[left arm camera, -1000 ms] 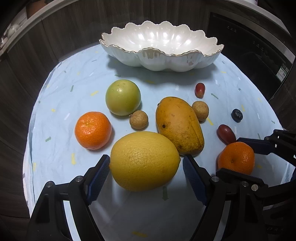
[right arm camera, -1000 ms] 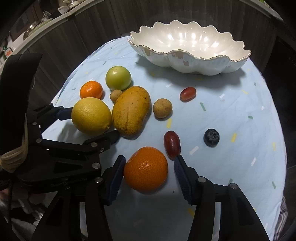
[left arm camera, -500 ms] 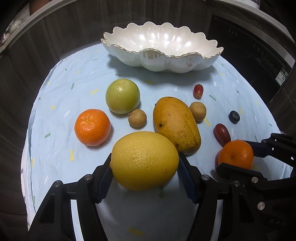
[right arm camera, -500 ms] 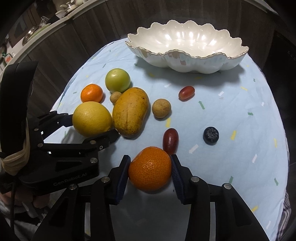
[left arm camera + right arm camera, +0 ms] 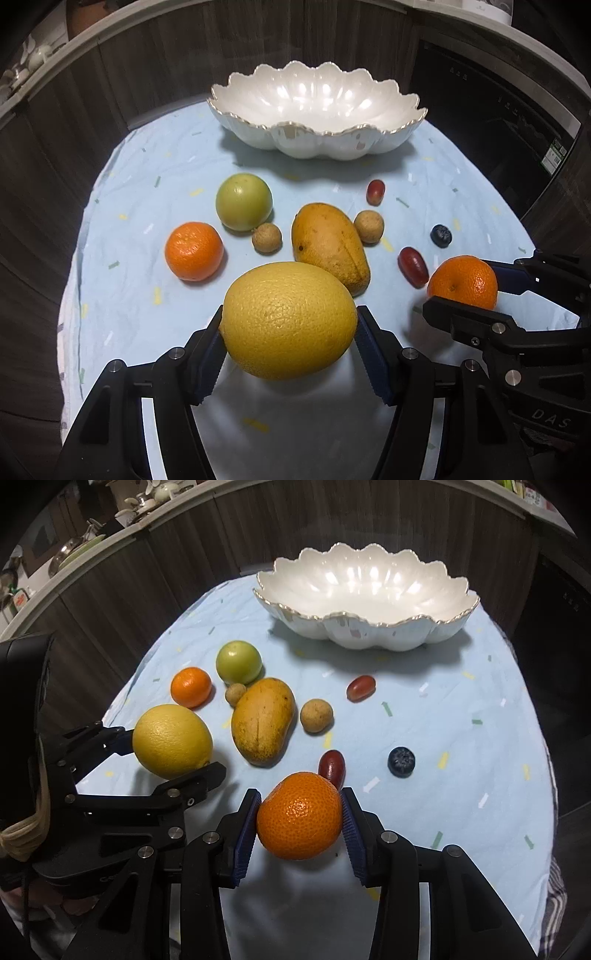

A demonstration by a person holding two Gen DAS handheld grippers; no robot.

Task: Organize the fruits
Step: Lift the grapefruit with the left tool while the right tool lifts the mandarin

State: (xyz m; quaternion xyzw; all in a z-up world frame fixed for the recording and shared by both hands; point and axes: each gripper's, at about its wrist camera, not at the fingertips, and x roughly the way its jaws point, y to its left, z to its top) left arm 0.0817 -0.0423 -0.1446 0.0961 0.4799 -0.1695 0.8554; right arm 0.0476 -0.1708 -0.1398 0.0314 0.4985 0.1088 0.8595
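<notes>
Pale-blue clothed surface (image 5: 122, 295) below: left claw (image 5: 290, 330) clamped across firm, heavy lemon (image 5: 288, 319), right claw (image 5: 300, 823) pinching softer, lighter tangerine (image 5: 299, 816) at mid-girth; bowl (image 5: 314, 110) well ahead

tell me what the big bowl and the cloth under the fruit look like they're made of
Bowl: likely glazed ceramic or porcelain, white and glossy with bright highlights, a scalloped rim with a thin gold edge. Cloth: looks like thin woven fabric, matte pale blue with small printed flecks and soft wrinkles.
</notes>
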